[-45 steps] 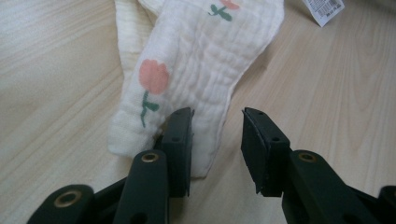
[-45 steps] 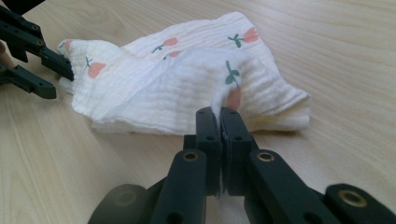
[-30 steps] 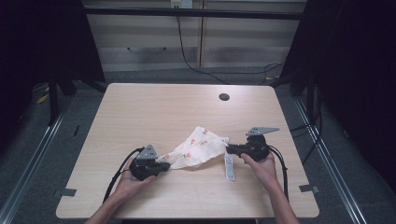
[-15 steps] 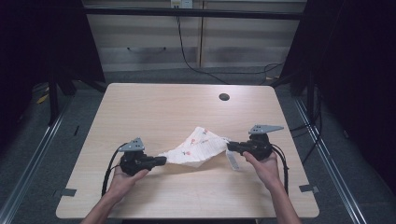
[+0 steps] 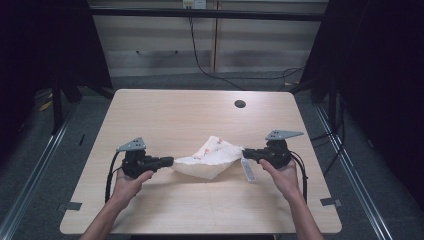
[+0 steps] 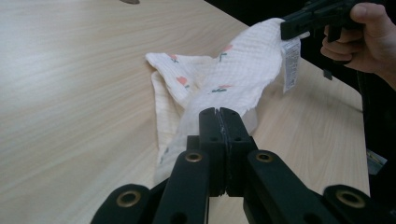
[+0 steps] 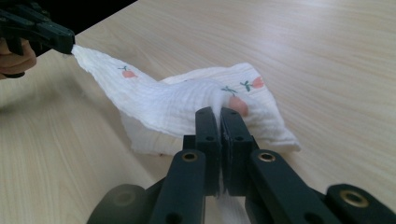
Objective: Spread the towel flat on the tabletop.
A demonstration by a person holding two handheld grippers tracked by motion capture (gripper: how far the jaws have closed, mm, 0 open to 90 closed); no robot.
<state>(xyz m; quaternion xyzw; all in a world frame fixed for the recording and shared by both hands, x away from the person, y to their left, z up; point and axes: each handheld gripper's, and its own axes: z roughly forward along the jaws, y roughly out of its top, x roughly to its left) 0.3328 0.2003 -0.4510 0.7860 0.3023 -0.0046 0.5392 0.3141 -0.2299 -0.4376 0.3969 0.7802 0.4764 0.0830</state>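
A white cloth (image 5: 207, 162) printed with small red flowers hangs stretched between my two grippers above the wooden table (image 5: 175, 115). My left gripper (image 5: 171, 161) is shut on the cloth's left corner; its jaws (image 6: 218, 112) pinch the fabric (image 6: 233, 77). The right gripper (image 5: 244, 153) is shut on the opposite corner, jaws (image 7: 219, 112) clamped on the cloth (image 7: 173, 100). A white care label (image 6: 291, 63) dangles below the right gripper (image 6: 292, 29). The cloth's middle sags and its lower folds rest on the table.
A dark round hole (image 5: 240, 104) sits in the table near its far edge. Black cables trail from both grippers over the table's near side. Dark frames and floor rails flank the table on the left and right.
My left gripper has moved left and risen, drawing the cloth out longer and lifting its left end off the table. The right gripper has stayed nearly in place.
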